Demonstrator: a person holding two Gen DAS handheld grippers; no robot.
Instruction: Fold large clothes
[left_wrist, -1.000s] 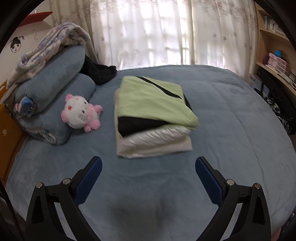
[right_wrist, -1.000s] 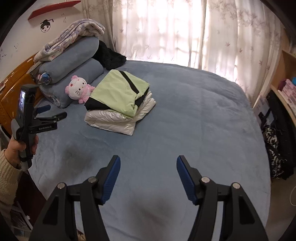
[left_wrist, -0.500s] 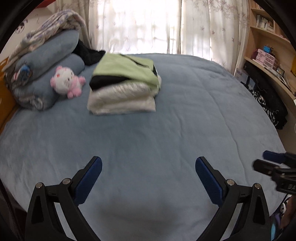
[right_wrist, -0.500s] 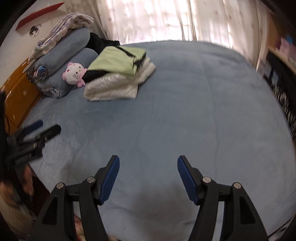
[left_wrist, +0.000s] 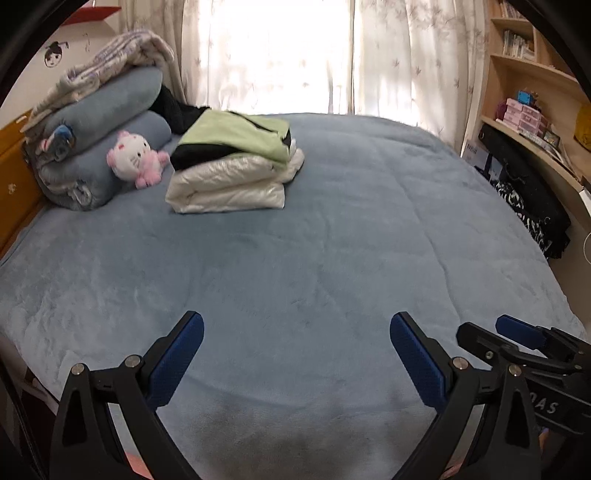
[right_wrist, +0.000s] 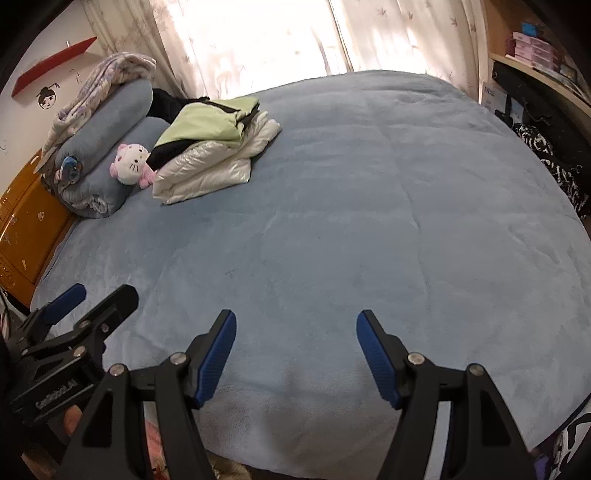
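A stack of folded clothes (left_wrist: 236, 173) lies in the upper left of both wrist views, on the far part of the bed (left_wrist: 332, 240), which is covered by a blue-grey plush blanket. The stack has a pale green garment (right_wrist: 207, 120) with black trim on top, and a shiny white puffy garment (right_wrist: 207, 168) beneath it.

Just to the left of the stack sits a pink and white plush toy (left_wrist: 135, 158), leaning against two rolled blue-grey blankets (left_wrist: 107, 110), which carry a patterned quilt (left_wrist: 110, 66) on top. A dark garment (left_wrist: 177, 110) lies behind the stack, by the sheer curtains (left_wrist: 295, 55) across the window. An orange headboard (right_wrist: 26, 221) runs down the left edge of the right wrist view; wooden shelves (left_wrist: 528, 85) holding boxes and books fill the right edge of the left wrist view.

In the lower part of each frame, both tools hang over the near, bare stretch of the blanket, well apart from the stack. The left gripper (left_wrist: 295, 343) has its jaws spread wide with nothing between them. The right gripper (right_wrist: 295, 336) also has its jaws spread and empty, having just been opening a little. Each tool shows at the side of the other's view.
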